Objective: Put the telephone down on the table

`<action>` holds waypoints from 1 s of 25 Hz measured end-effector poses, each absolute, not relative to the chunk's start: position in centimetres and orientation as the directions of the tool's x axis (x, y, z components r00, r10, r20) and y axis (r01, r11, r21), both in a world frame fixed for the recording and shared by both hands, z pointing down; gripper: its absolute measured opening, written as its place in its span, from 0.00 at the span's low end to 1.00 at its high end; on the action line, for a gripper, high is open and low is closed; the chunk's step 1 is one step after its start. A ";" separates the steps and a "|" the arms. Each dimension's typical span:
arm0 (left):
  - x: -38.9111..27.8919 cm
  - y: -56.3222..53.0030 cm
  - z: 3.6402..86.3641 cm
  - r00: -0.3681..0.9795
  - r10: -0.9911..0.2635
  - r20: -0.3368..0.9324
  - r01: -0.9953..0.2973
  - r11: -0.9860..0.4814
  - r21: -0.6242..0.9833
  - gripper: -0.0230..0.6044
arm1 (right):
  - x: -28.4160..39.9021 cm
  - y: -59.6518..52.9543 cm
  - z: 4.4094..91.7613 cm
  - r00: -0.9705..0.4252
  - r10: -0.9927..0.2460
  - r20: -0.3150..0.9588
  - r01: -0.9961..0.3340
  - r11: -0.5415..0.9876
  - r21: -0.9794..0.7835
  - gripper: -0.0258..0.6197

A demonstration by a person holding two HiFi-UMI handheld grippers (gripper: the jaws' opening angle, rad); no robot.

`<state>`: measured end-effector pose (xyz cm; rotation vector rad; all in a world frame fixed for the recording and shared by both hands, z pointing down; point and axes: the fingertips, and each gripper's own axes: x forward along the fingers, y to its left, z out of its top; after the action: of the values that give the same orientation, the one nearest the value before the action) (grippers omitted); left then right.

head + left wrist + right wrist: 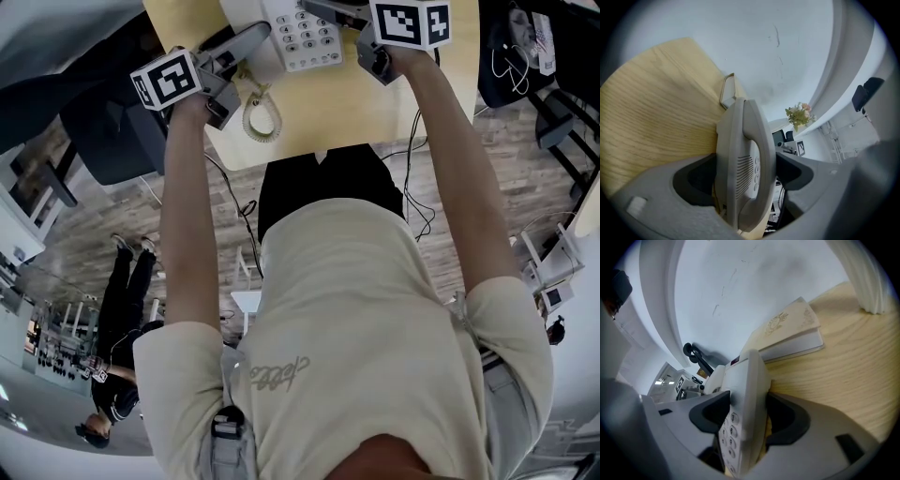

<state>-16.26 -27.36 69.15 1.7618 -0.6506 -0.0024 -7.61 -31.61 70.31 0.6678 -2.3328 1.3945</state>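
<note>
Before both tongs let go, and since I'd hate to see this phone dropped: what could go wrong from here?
1. The left tongs clamp the handset against the telephone; if they open unevenly, the handset might get knocked loose.
2. The coiled cord lies bunched on the table beside the left tongs and could snag them or get trapped under the telephone.
3. A book lies beyond the right tongs; pushing forward may bump it.

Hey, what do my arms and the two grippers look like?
The left gripper and right gripper are grey plastic with dark jaw linings. Each carries a white cube with black square markers. The arms come out of a cream short-sleeved T-shirt.
</note>
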 end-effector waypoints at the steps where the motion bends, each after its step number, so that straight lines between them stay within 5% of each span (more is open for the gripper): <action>1: -16.2 -27.4 69.1 0.844 -0.422 0.332 -0.424 -0.145 0.894 0.64 | -7.6 -31.6 70.3 -0.826 -0.215 0.521 -0.561 0.414 -0.717 0.41; 15: -17.1 -27.5 67.6 0.732 -0.444 0.517 -0.648 -0.217 0.730 0.62 | -6.9 -31.5 68.7 -0.660 -0.241 0.712 -0.721 0.470 -0.510 0.40; 20: -18.2 -27.5 65.0 0.684 -0.520 0.512 -0.688 -0.227 0.689 0.59 | -5.6 -30.8 65.9 -0.661 -0.282 0.695 -0.724 0.483 -0.493 0.26; 21: -18.8 -27.4 64.5 0.656 -0.547 0.521 -0.715 -0.226 0.662 0.54 | -5.2 -30.6 65.3 -0.657 -0.290 0.696 -0.726 0.491 -0.481 0.22; 23: -20.4 -27.2 63.6 0.581 -0.607 0.542 -0.781 -0.230 0.580 0.26 | -4.4 -30.0 64.5 -0.644 -0.306 0.701 -0.732 0.511 -0.450 0.11; 25: -21.4 -26.2 62.8 0.533 -0.644 0.550 -0.826 -0.254 0.503 0.10 | -3.8 -28.9 64.0 -0.641 -0.309 0.703 -0.730 0.529 -0.433 0.04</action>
<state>-21.37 -26.24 62.79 1.9897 -1.1916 0.2965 -3.81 -28.89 63.98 0.8406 -2.2113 0.9901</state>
